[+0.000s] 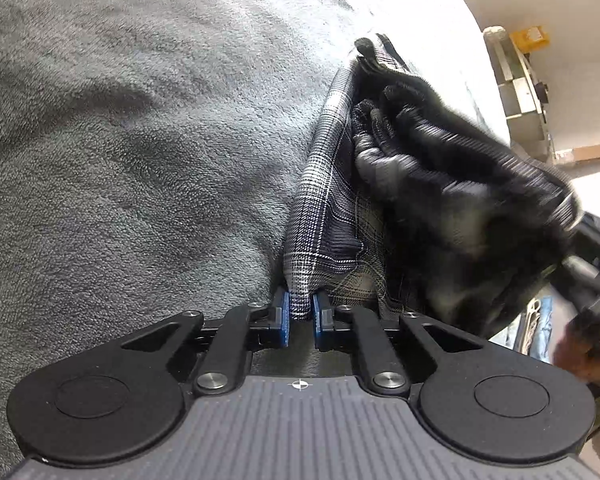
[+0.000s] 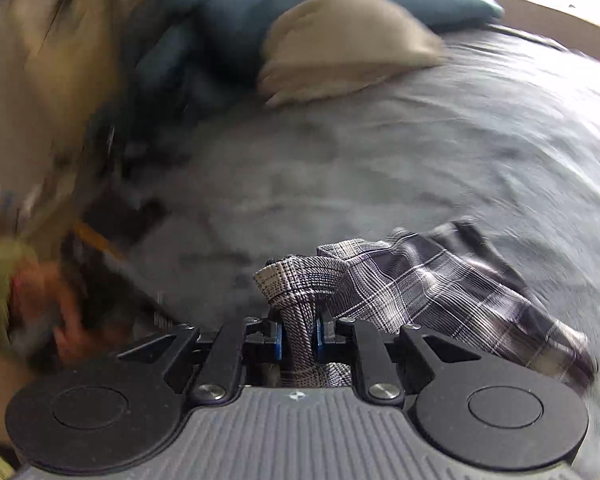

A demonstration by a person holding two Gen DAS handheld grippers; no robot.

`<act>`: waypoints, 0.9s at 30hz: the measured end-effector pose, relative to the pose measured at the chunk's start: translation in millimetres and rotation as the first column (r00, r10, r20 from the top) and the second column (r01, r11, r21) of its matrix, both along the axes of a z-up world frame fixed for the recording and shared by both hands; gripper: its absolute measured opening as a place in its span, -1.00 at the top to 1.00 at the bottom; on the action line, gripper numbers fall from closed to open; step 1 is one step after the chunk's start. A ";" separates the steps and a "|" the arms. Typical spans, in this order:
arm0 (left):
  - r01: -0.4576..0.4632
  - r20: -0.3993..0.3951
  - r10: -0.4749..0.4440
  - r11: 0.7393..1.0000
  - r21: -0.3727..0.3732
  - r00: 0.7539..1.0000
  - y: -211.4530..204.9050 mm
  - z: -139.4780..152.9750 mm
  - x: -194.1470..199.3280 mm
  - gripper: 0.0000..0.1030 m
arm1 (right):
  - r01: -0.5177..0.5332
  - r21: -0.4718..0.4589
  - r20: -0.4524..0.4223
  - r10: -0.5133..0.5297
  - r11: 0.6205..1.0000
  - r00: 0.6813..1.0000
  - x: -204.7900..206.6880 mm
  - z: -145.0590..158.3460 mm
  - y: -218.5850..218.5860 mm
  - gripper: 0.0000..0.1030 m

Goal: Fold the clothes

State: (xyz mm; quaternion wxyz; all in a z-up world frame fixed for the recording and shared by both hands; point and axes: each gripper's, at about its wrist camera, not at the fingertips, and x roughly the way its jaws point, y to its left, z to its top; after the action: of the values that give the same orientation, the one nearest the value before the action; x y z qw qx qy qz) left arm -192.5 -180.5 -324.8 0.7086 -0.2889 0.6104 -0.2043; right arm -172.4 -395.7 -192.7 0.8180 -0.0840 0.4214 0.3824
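A grey and navy plaid garment (image 1: 328,208) lies bunched on a grey fleece blanket (image 1: 140,128). My left gripper (image 1: 302,314) is shut on a near fold of it, with the cloth pinched between the blue pads. From there the garment stretches away to a far corner (image 1: 374,56), beside the blurred black body of the other tool (image 1: 468,192). In the right wrist view my right gripper (image 2: 299,340) is shut on a twisted strip of the same plaid garment (image 2: 432,280). The rest of the cloth drapes off to the right over the blanket (image 2: 420,140). That view is smeared by motion.
A dark blue garment (image 2: 220,40) and a beige one (image 2: 348,40) lie at the far side of the blanket. A person's hand (image 2: 60,320) shows blurred at the left. Past the bed's edge stand shelves (image 1: 524,92) and a pale floor.
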 end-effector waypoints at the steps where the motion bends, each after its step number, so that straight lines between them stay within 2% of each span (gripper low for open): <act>1: -0.002 -0.002 0.002 1.000 -0.004 1.000 0.7 -0.9 0.1 0.81 | -0.021 -0.044 0.032 0.023 0.999 0.999 -6.4 -3.9 9.4 0.68; 6: -0.012 -0.014 0.012 1.000 -0.027 1.000 5.6 -5.0 0.3 0.78 | -0.023 -0.191 0.120 0.047 0.981 0.992 -27.4 -20.9 42.5 0.65; 7: -0.020 -0.019 0.019 0.999 -0.035 1.000 7.5 -5.5 0.6 0.77 | -0.022 -0.224 0.132 0.052 0.974 0.990 -30.6 -27.0 48.7 0.59; 9: -0.034 -0.027 0.032 0.998 -0.049 0.999 11.7 -6.3 -0.4 0.67 | -0.020 -0.270 0.132 0.058 0.963 0.990 -35.1 -39.5 59.9 0.33; 10: -0.036 -0.026 0.034 0.998 -0.047 0.999 13.7 -4.6 -1.6 0.63 | -0.017 -0.280 0.117 0.051 0.960 0.992 -36.6 -45.7 64.9 0.02; 12: -0.041 -0.008 0.040 0.999 -0.033 0.999 19.4 2.8 -3.6 0.49 | -0.002 -0.282 0.101 0.032 0.959 0.994 -39.4 -48.8 70.6 -0.09; 16: -0.078 0.062 0.080 0.996 -0.032 0.995 36.1 24.2 -3.7 0.41 | 0.088 -0.191 0.129 -0.064 0.978 0.990 -46.2 -15.9 52.8 -0.16; 18: -0.079 0.094 0.084 0.995 -0.058 0.992 36.4 32.7 3.1 0.36 | 0.181 -0.117 0.120 -0.167 0.977 0.979 -44.5 4.1 33.4 -0.16; 20: -0.047 0.120 0.055 0.996 -0.072 0.991 29.1 38.7 12.4 0.31 | 0.315 -0.047 0.082 -0.311 0.948 0.947 -36.5 14.5 10.4 -0.16; 21: -0.021 0.130 0.031 0.997 -0.073 0.991 22.7 40.6 18.0 0.28 | 0.376 -0.033 0.058 -0.374 0.926 0.926 -31.0 14.1 0.9 -0.12; 22: 0.004 0.140 0.007 0.997 -0.073 0.990 16.2 42.5 23.5 0.28 | 0.430 -0.033 0.034 -0.429 0.902 0.903 -24.7 10.5 -7.3 0.00; 23: 0.028 0.146 -0.020 0.998 -0.048 0.989 7.6 42.7 27.7 0.27 | 0.466 -0.040 0.015 -0.466 0.884 0.885 -18.7 4.2 -12.0 0.14; 24: 0.052 0.151 -0.048 0.998 -0.023 0.987 -1.1 42.8 31.8 0.26 | 0.491 -0.051 0.000 -0.492 0.870 0.871 -12.7 -3.9 -14.3 0.18; 25: 0.075 0.156 -0.075 0.997 0.002 0.985 -9.8 43.0 35.9 0.26 | 0.502 -0.055 -0.016 -0.504 0.863 0.864 -7.9 -13.4 -13.9 0.20; 27: 0.115 0.155 -0.126 0.990 0.080 0.980 -22.1 42.5 40.4 0.24 | 0.469 -0.070 -0.059 -0.473 0.880 0.879 -1.9 -37.1 -2.3 0.20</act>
State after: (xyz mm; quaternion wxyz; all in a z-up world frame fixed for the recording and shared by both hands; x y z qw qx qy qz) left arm -152.1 -202.6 -282.3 0.7514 -0.2089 0.5748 -0.2477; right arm -174.3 -397.9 -229.8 0.8677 0.0131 0.4694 0.1632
